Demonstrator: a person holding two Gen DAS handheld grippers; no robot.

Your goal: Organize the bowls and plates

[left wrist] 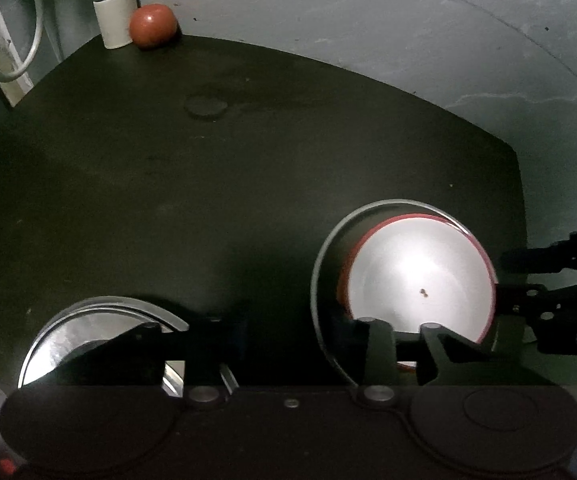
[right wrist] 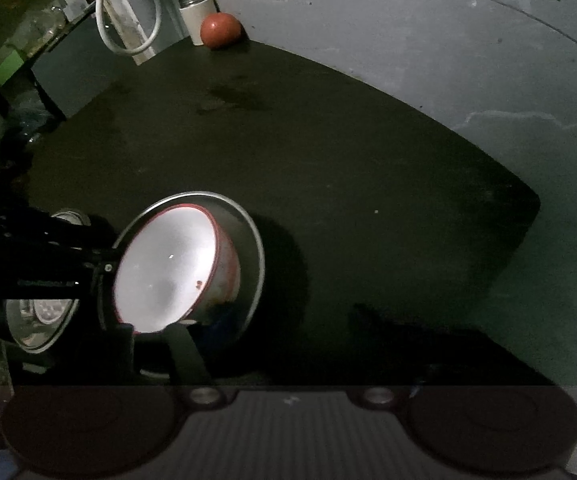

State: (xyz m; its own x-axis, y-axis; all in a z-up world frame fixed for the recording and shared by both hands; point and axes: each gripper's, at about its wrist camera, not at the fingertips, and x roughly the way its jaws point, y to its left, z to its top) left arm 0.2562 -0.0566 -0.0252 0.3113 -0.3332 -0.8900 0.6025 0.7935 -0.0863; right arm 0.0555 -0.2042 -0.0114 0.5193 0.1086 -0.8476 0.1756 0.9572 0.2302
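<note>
Done so far: as I judge it, little; one bowl point(left wrist: 416, 272) sits in a steel plate point(left wrist: 318, 272), and nothing else is stacked.
Left to do: the second plate point(left wrist: 68, 332) lies apart on the table point(left wrist: 248, 180), so I reckon the pieces have yet to be brought together.
Second plate: far left, near edge of the table, shiny steel, half hidden under my left claw's linkage.
Left claw point(left wrist: 292, 332): jaws partly apart between the two plates. The right one is by the near-left rim of the bowl's plate, and it is too dark to tell whether anything is pinched.
Bowl: right of centre, white inside with a thin red rim and a red outer wall. It sits off-centre in its plate and looks tipped, with a dark speck inside.
Bowl's plate: steel with a raised rim, flat on the table, wider than the bowl.
Right claw point(right wrist: 284, 328): jaws stand wide. The left one is at the bowl's near rim, the right one is over bare table, and nothing is gripped.
Handling guess: the bowl may slide on the steel.
</note>
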